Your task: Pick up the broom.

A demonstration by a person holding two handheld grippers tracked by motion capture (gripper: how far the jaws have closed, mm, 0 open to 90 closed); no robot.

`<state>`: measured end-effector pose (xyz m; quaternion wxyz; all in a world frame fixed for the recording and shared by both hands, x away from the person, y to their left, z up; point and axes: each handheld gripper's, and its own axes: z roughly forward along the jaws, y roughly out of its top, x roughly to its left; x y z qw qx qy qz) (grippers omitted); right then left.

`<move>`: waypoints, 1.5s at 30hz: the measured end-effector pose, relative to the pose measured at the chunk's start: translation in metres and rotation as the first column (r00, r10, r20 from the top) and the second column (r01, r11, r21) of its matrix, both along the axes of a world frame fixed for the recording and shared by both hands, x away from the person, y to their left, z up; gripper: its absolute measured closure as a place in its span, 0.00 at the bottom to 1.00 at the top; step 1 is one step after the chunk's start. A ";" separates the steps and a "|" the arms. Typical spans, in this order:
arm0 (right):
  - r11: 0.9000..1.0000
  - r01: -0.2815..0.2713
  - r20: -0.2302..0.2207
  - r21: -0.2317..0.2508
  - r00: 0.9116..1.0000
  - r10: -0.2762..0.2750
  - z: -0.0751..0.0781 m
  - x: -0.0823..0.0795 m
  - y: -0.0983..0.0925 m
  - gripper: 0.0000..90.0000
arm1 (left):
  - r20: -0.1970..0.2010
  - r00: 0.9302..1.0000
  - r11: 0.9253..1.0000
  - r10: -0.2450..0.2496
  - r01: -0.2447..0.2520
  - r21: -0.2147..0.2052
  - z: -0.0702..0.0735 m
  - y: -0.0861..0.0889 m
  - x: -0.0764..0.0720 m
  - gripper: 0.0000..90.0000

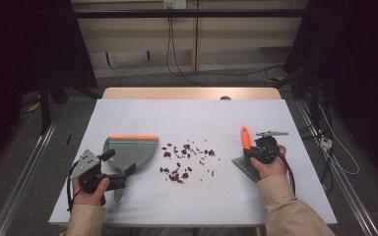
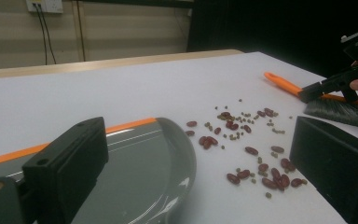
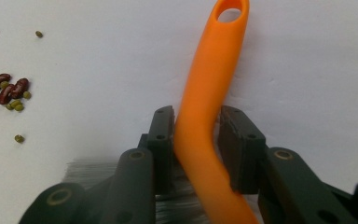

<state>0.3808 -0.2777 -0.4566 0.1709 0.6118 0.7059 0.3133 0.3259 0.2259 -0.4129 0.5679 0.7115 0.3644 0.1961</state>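
Observation:
A grey dustpan (image 1: pixel 133 147) with an orange lip lies at the table's left. My left gripper (image 1: pixel 119 163) stands open over its near end. In the left gripper view the dustpan (image 2: pixel 140 168) lies low between the wide-apart jaws, partly behind the left one. Dark red and small green beans (image 1: pixel 184 160) are scattered mid-table, to the right of the pan. At the right, my right gripper (image 1: pixel 249 152) is shut on the orange handle of a hand brush (image 1: pixel 245 136). In the right gripper view both pads sit against the brush handle (image 3: pixel 209 74); the grey bristles (image 3: pixel 88 168) lie flat behind the jaws.
The white table top (image 1: pixel 192 118) ends in a wooden strip at the far edge. Dark stands and cables (image 1: pixel 325 142) flank the table on the floor. The far half of the table holds nothing.

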 end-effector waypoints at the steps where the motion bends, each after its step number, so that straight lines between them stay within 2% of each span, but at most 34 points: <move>1: 1.000 0.000 0.003 -0.004 1.000 0.000 0.000 0.000 0.000 0.74 | 0.002 1.000 1.000 -0.003 0.003 0.006 0.000 -0.001 0.000 0.05; 7: 1.000 0.008 0.008 0.005 1.000 -0.008 0.000 0.000 0.000 0.74 | 0.008 1.000 1.000 0.001 -0.001 -0.003 0.002 -0.002 0.003 0.05; 17: 0.998 0.026 -0.006 0.052 1.000 -0.026 0.001 0.001 -0.004 0.75 | 0.009 1.000 1.000 -0.005 0.005 -0.012 0.005 -0.005 0.005 0.05; 19: 0.998 0.024 -0.005 0.063 1.000 -0.024 0.002 0.001 -0.006 0.75 | 0.010 1.000 1.000 -0.004 0.004 -0.007 0.005 -0.005 0.005 0.05; 22: 0.993 0.042 -0.004 0.108 0.999 -0.041 0.005 0.001 -0.011 0.75 | 0.016 1.000 1.000 0.005 -0.005 -0.009 0.007 -0.004 0.006 0.05; 24: 0.991 0.041 0.013 0.127 0.999 -0.043 0.009 0.000 -0.013 0.75 | 0.018 1.000 1.000 0.009 -0.008 -0.018 0.008 -0.004 0.006 0.04; 27: 0.988 0.022 0.068 0.155 0.997 -0.033 0.018 -0.002 -0.016 0.77 | 0.021 1.000 1.000 0.008 -0.008 -0.012 0.008 -0.004 0.007 0.04; 30: 0.979 0.007 0.110 0.202 0.994 -0.030 0.027 -0.005 -0.020 0.78 | 0.023 1.000 1.000 0.003 -0.003 -0.007 0.009 -0.005 0.007 0.05; 37: 0.969 -0.038 0.179 0.243 0.984 -0.006 0.039 -0.013 -0.018 0.78 | 0.029 1.000 1.000 -0.006 0.006 -0.002 0.009 -0.008 0.008 0.05; 40: 0.960 -0.059 0.205 0.275 0.979 0.001 0.042 -0.016 -0.017 0.78 | 0.029 1.000 1.000 -0.005 0.005 -0.003 0.010 -0.008 0.008 0.05; 42: 0.952 -0.075 0.233 0.296 0.972 0.004 0.045 -0.017 -0.017 0.78 | 0.031 1.000 1.000 -0.003 0.003 -0.008 0.011 -0.009 0.008 0.05; 45: 0.938 -0.097 0.255 0.334 0.967 0.009 0.048 -0.019 -0.018 0.79 | 0.035 0.999 1.000 -0.006 0.007 -0.009 0.011 -0.009 0.008 0.04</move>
